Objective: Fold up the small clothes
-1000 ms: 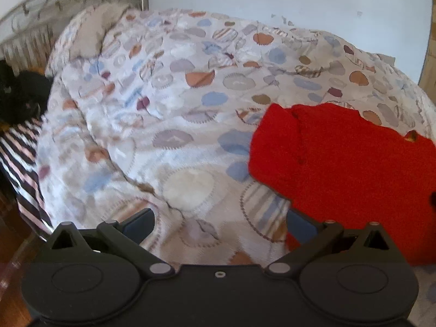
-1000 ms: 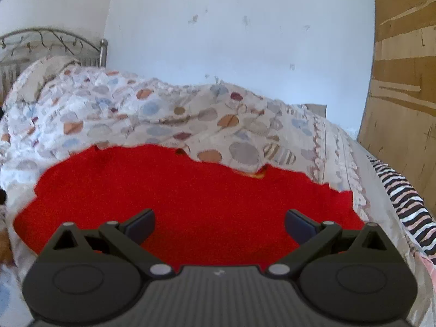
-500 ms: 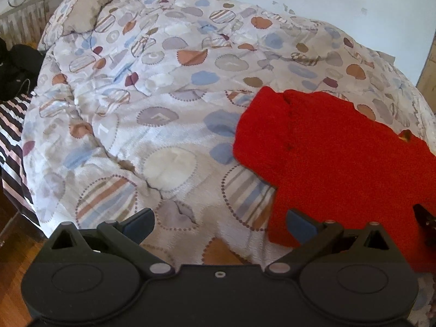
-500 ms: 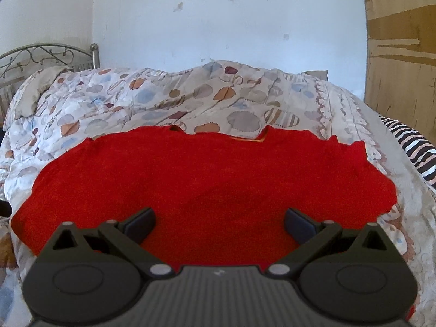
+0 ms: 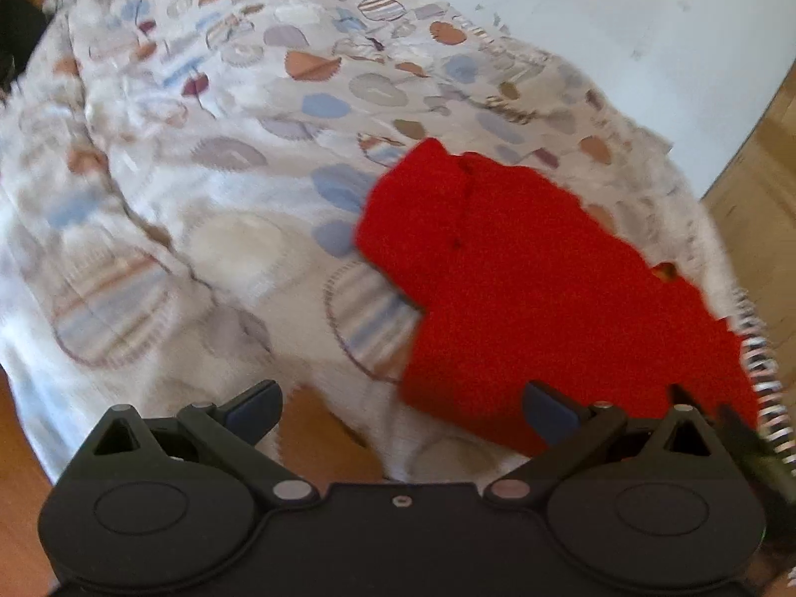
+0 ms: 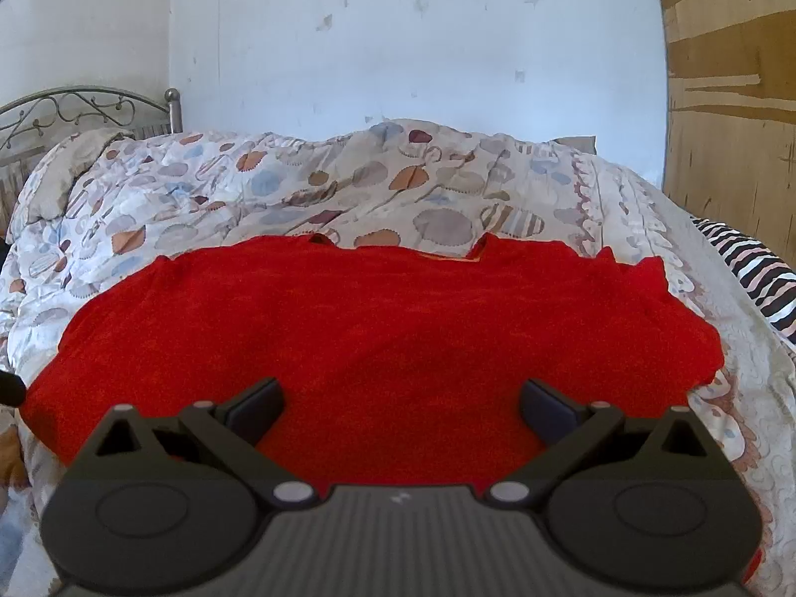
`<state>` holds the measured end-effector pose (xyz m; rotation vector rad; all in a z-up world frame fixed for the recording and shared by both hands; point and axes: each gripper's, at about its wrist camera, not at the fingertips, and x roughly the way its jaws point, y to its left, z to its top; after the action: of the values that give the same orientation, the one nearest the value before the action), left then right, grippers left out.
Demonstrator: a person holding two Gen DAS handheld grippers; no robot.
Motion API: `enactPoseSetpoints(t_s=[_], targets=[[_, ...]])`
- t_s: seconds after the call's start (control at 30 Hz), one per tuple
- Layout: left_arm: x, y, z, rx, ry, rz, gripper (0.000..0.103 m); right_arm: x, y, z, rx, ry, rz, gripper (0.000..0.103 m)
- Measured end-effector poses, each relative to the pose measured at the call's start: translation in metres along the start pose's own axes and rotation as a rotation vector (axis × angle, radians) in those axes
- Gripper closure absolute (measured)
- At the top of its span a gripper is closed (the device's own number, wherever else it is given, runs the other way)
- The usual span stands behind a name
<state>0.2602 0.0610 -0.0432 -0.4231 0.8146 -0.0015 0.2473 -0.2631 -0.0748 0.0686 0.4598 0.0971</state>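
Note:
A red knit top [image 6: 378,328] lies spread flat on the patterned quilt [image 6: 278,189], neckline toward the wall. In the left wrist view the red top [image 5: 537,278] lies at the right, one sleeve pointing left. My right gripper [image 6: 400,405] is open and empty, low over the top's near hem. My left gripper [image 5: 400,405] is open and empty, above the quilt's near edge, just left of the top's lower left corner.
A metal headboard [image 6: 89,104] stands at the far left. A striped sheet [image 6: 756,273] shows at the bed's right edge. A wooden panel [image 6: 731,74] rises at the right. Wooden floor [image 5: 20,472] lies below the bed's edge.
Both grippers have pulled back and risen, so more of the red top shows. The left view has swung right and is blurred with motion. Both grippers stay open.

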Motion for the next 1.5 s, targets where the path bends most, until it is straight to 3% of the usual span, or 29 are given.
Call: enactPoseSetpoints(t_s=[0.13, 0.3, 0.33, 0.53, 0.67, 0.73, 0.83, 1.03, 1.2, 1.5], targets=[[0.004, -0.003, -0.009, -0.038, 0.013, -0.063, 0.001, 0.000, -0.001, -0.001, 0.007, 0.001, 0.006, 0.000], [0.023, -0.016, -0.011, -0.102, 0.046, -0.267, 0.001, 0.001, -0.004, 0.000, 0.028, 0.006, 0.025, 0.000], [0.027, -0.020, -0.011, -0.102, 0.043, -0.279, 0.001, 0.001, -0.005, 0.000, 0.032, 0.006, 0.028, 0.000], [0.057, -0.034, -0.005, -0.118, 0.014, -0.198, 0.016, 0.001, -0.007, 0.000, 0.043, 0.001, 0.040, 0.000], [0.047, -0.028, 0.003, -0.157, -0.052, -0.253, 0.028, 0.001, -0.007, -0.001, 0.046, -0.002, 0.041, 0.000], [0.044, -0.035, 0.005, -0.092, -0.078, -0.257, 0.028, 0.001, -0.007, -0.002, 0.047, -0.005, 0.042, 0.000], [0.053, -0.046, 0.004, -0.014, -0.073, -0.169, 0.027, 0.001, -0.007, -0.002, 0.048, -0.005, 0.042, 0.000], [0.076, -0.025, 0.012, -0.160, -0.122, -0.178, 0.023, 0.001, -0.007, -0.002, 0.047, -0.005, 0.041, 0.000], [0.080, -0.020, 0.026, -0.193, -0.138, -0.155, 0.025, 0.001, -0.007, -0.002, 0.046, -0.006, 0.041, 0.000], [0.080, -0.020, 0.033, -0.161, -0.143, -0.124, 0.054, 0.001, -0.007, -0.002, 0.047, -0.006, 0.042, 0.000]])
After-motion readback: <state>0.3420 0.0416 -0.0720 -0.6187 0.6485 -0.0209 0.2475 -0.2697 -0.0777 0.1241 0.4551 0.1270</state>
